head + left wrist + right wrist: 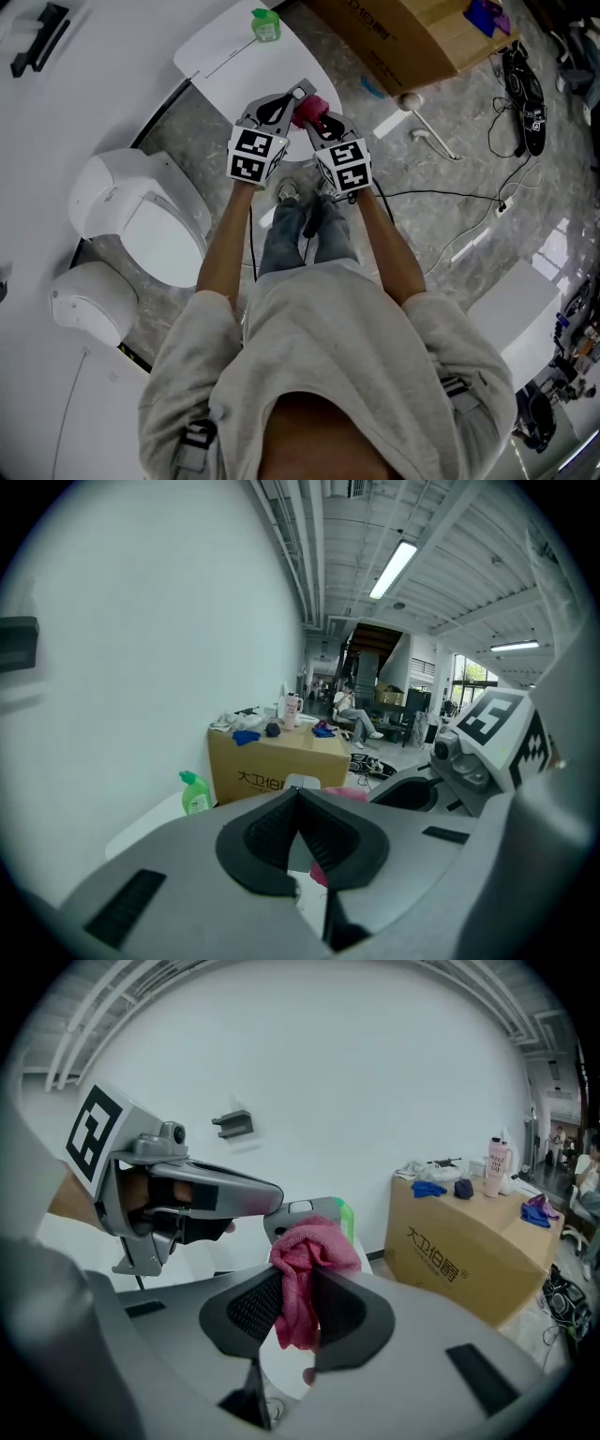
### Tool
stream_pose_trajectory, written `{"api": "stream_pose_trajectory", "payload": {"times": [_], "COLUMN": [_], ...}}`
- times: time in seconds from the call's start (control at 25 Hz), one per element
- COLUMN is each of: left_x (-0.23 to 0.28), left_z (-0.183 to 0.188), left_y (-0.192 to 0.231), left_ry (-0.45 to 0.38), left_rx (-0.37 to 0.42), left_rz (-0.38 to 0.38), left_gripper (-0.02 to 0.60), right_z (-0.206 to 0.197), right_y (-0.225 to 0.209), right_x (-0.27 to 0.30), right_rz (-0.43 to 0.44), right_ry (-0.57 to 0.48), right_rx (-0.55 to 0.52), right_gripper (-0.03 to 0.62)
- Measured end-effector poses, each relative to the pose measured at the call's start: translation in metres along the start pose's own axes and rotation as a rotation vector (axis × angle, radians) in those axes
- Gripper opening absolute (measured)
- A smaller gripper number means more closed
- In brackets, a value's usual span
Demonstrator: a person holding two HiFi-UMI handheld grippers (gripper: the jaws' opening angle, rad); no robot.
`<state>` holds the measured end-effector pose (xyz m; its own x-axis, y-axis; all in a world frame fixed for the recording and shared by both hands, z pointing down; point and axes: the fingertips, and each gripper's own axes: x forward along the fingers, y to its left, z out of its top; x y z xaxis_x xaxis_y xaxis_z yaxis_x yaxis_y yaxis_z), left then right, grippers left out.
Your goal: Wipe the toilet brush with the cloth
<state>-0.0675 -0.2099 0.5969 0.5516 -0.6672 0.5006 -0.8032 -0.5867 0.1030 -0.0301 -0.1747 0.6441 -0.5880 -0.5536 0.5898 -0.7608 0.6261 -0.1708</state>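
My left gripper (279,105) (300,803) is shut on the grey handle of the toilet brush (301,92) (302,782), whose end sticks out past the jaw tips. The brush head is hidden. My right gripper (320,121) (298,1288) is shut on a pink cloth (308,110) (306,1258). The cloth bunches above its jaws and touches the handle end (305,1211). Both grippers are held close together, tips almost meeting, above the near edge of a white counter (234,66). A bit of the pink cloth (343,796) shows beside the left jaws.
A green bottle (265,25) (195,794) stands on the white counter. A white toilet (141,216) and a white bin (92,302) are at the left by the wall. A cardboard box (403,37) (469,1241) stands beyond; cables and shoes (521,89) lie on the floor at the right.
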Motion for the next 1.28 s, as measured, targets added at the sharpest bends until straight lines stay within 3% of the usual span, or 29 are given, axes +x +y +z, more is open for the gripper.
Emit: {"api": "stream_pose_trajectory", "payload": {"times": [0.56, 0.92, 1.08, 1.28], "left_x": [0.003, 0.005, 0.004, 0.005], "left_z": [0.001, 0.0, 0.0, 0.0], "left_y": [-0.001, -0.004, -0.003, -0.002], "left_ry": [0.009, 0.011, 0.014, 0.02], "left_rx": [0.005, -0.004, -0.007, -0.007], "left_rz": [0.009, 0.011, 0.021, 0.03], "left_gripper": [0.018, 0.018, 0.018, 0.018], "right_z": [-0.014, -0.07, -0.072, -0.03], "right_y": [-0.012, -0.009, -0.018, -0.042], "right_x": [0.006, 0.003, -0.007, -0.021], "right_rz": [0.013, 0.024, -0.004, -0.057], "right_ry": [0.063, 0.207, 0.189, 0.084], "right_rx": [-0.054, -0.063, -0.043, -0.021], "right_gripper": [0.1, 0.1, 0.1, 0.1]}}
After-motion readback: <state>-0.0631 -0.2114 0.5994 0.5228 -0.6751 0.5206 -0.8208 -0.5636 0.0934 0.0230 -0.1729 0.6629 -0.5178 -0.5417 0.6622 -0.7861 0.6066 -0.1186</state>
